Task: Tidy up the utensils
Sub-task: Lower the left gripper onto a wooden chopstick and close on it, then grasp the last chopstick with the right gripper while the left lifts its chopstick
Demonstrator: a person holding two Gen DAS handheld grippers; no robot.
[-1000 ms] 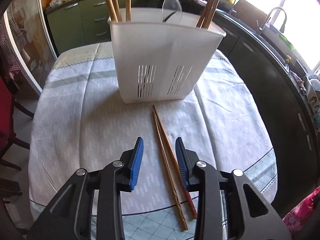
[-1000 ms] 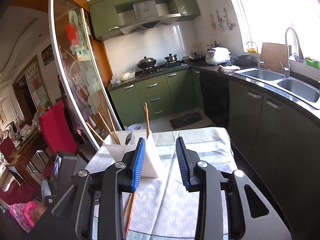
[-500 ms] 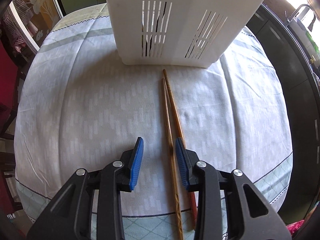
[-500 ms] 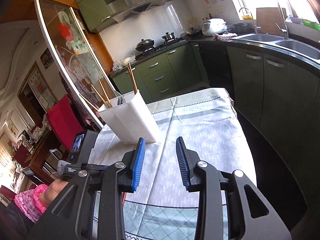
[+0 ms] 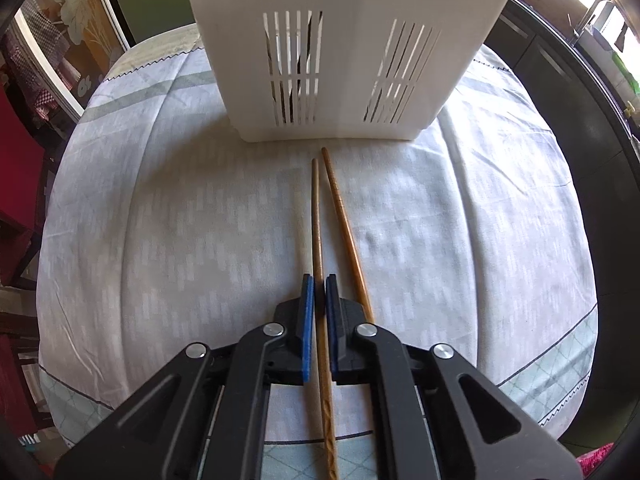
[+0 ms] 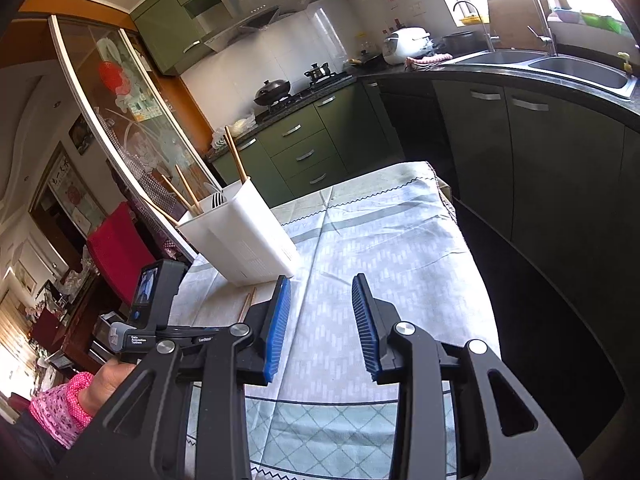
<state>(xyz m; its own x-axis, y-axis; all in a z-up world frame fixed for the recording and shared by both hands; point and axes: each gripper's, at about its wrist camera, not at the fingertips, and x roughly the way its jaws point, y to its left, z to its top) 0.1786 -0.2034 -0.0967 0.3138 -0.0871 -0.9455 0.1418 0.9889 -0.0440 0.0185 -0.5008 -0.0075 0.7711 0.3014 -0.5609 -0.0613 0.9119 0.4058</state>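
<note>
Two wooden chopsticks lie side by side on the tablecloth in front of a white slotted utensil holder. My left gripper is shut on the left chopstick, low on the cloth. The right chopstick lies free just beside its right finger. My right gripper is open and empty, held above the table to the right. From there the holder shows several chopsticks and a fork standing in it, and one chopstick tip shows on the cloth.
The table is round with a pale patterned cloth. Dark green kitchen cabinets and a sink stand to the right. A red chair and a glass sliding door are on the left. The left hand-held unit shows in the right wrist view.
My left gripper moved down and right over the left chopstick and closed on it. My right gripper tilted downward toward the table and stayed open.
</note>
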